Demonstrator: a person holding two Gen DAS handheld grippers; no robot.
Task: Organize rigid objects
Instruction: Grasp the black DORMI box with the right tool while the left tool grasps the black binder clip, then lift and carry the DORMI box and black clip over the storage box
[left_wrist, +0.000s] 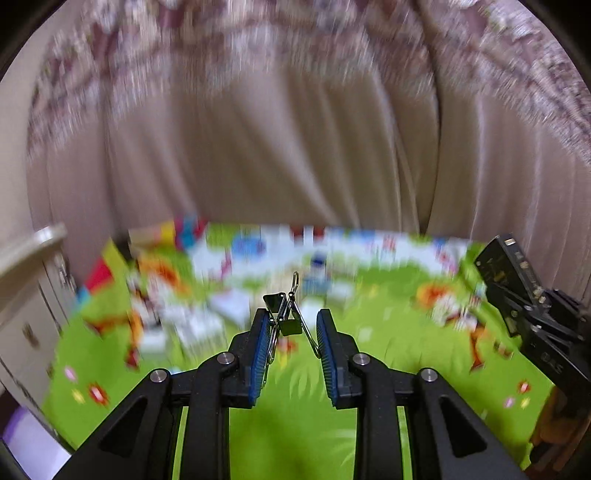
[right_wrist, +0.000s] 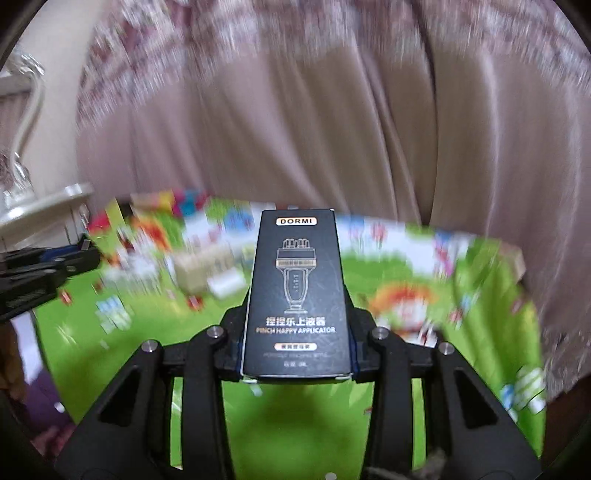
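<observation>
My left gripper (left_wrist: 291, 319) is shut on a small cluster of black binder clips (left_wrist: 284, 314). Their wire handles are pinched between the blue pads (left_wrist: 263, 343), and one handle sticks up ahead. My right gripper (right_wrist: 295, 295) is shut on a black "DORMI" applicator box (right_wrist: 295, 291), which lies lengthwise between the fingers and hides the fingertips. The same box (left_wrist: 506, 269) and right gripper show at the right edge of the left wrist view. The left gripper's side (right_wrist: 44, 269) shows at the left edge of the right wrist view. Both are held above the mat.
A bright green cartoon play mat (left_wrist: 388, 332) covers the surface below, with several blurred small boxes (right_wrist: 207, 273) near its middle and far left. A pinkish curtain (left_wrist: 277, 147) hangs behind. A white cabinet (left_wrist: 26, 295) stands at the left, with glassware (right_wrist: 18, 177) on its top.
</observation>
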